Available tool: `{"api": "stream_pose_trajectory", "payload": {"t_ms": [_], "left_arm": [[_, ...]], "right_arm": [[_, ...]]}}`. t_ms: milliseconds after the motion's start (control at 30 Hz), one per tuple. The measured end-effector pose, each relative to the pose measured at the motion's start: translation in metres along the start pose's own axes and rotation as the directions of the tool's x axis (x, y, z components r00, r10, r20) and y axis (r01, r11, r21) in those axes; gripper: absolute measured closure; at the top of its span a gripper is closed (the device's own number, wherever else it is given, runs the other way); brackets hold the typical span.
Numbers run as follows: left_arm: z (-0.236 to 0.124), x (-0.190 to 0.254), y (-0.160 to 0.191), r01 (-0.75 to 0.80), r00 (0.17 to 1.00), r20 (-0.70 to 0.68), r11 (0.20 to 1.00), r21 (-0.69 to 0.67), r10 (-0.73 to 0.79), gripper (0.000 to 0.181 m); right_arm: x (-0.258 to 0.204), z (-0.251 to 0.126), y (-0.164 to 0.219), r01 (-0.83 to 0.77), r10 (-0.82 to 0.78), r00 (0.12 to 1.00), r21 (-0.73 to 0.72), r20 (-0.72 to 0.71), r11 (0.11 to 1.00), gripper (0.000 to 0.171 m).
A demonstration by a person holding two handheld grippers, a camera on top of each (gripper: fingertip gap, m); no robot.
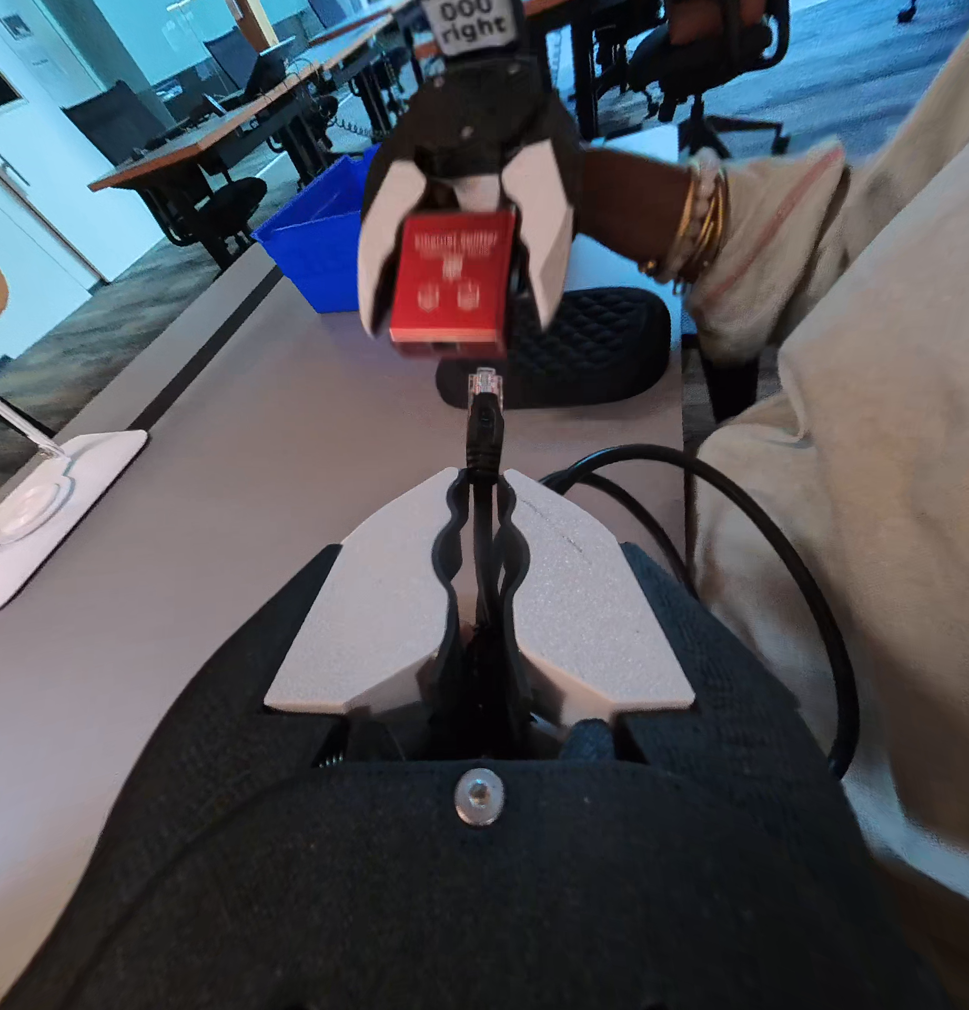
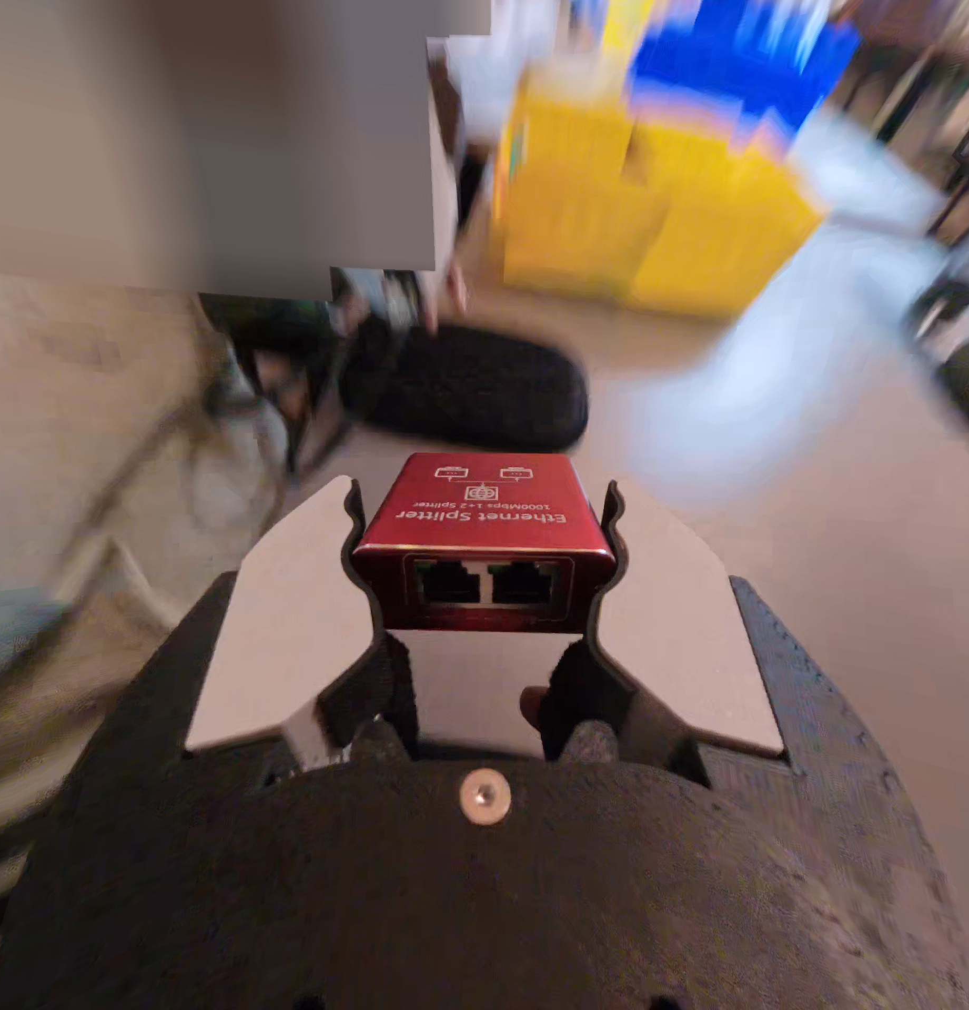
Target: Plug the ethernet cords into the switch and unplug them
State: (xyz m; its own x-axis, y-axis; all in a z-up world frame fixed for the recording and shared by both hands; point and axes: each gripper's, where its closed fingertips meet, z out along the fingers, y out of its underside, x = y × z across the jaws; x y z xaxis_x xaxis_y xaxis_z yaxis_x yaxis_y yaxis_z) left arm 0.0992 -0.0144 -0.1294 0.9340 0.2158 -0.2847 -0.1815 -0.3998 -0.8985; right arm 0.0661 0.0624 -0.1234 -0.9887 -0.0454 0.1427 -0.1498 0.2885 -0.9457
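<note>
The left hand-held gripper is clamped narrow on a black ethernet cord, whose clear plug juts out past the fingertips and points away over the grey counter. Just beyond the plug, not touching it, hangs the red switch, held above the counter by the right hand-held gripper, which comes in from the far side. In the right wrist view this right hand-held gripper grips the switch by its two sides, and the two ports facing the camera are both empty. The slack of the cord loops on the right, near the person's beige sleeve. A black quilted pad lies under the switch, with a blue bin farther left.
</note>
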Motion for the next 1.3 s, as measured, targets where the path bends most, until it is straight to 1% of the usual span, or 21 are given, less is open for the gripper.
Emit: {"api": "stream_pose_trajectory", "payload": {"t_ms": [33, 67, 100, 167, 267, 367, 567, 833, 1100, 1233, 1300], "left_arm": [[0.001, 0.000, -0.003, 0.022, 1.000, -0.010, 1.000, 0.017, -0.021, 0.171], [0.002, 0.000, -0.007, 0.045, 0.999, -0.017, 0.998, 0.033, -0.044, 0.172], [0.003, -0.001, -0.011, 0.059, 0.998, -0.019, 0.997, 0.042, -0.058, 0.172], [0.005, 0.000, -0.015, 0.055, 0.998, -0.011, 0.998, 0.032, -0.055, 0.172], [0.007, 0.006, -0.023, 0.037, 0.999, -0.019, 0.999, 0.028, -0.036, 0.172], [0.007, 0.010, -0.030, 0.050, 0.998, -0.039, 0.998, 0.039, -0.048, 0.172], [0.010, 0.012, -0.026, 0.012, 1.000, -0.024, 1.000, -0.006, -0.012, 0.171], [0.013, 0.017, -0.020, -0.026, 1.000, -0.012, 0.997, -0.078, 0.025, 0.172], [0.015, 0.023, -0.022, 0.091, 0.992, -0.081, 0.994, -0.058, -0.096, 0.172], [0.016, 0.026, -0.022, 0.128, 0.984, -0.119, 0.990, -0.055, -0.133, 0.172], [0.016, 0.026, -0.022, 0.124, 0.985, -0.115, 0.991, -0.051, -0.130, 0.172]], "right_arm": [[-0.004, -0.008, -0.022, 0.010, -0.009, 1.000, 0.164, -0.002, 0.986, 0.086], [-0.010, -0.014, -0.037, 0.009, -0.012, 1.000, 0.289, 0.009, 0.957, 0.086], [-0.016, -0.018, -0.047, 0.000, -0.009, 1.000, 0.370, 0.025, 0.929, 0.086], [-0.026, -0.016, -0.054, -0.025, -0.001, 0.998, 0.445, 0.058, 0.895, 0.086], [-0.036, -0.009, -0.057, -0.054, 0.008, 0.995, 0.494, 0.095, 0.868, 0.086], [-0.037, 0.001, -0.054, -0.047, 0.002, 0.995, 0.474, 0.095, 0.879, 0.086], [-0.043, 0.016, -0.046, -0.039, -0.012, 0.993, 0.412, 0.120, 0.911, 0.086], [-0.045, 0.017, -0.042, -0.015, -0.032, 0.993, 0.386, 0.113, 0.922, 0.086], [-0.052, 0.014, -0.044, 0.119, -0.149, 0.987, 0.357, 0.059, 0.927, 0.086], [-0.055, 0.013, -0.043, 0.149, -0.181, 0.982, 0.358, 0.058, 0.922, 0.086], [-0.056, 0.012, -0.044, 0.140, -0.177, 0.982, 0.365, 0.071, 0.921, 0.086]]}}
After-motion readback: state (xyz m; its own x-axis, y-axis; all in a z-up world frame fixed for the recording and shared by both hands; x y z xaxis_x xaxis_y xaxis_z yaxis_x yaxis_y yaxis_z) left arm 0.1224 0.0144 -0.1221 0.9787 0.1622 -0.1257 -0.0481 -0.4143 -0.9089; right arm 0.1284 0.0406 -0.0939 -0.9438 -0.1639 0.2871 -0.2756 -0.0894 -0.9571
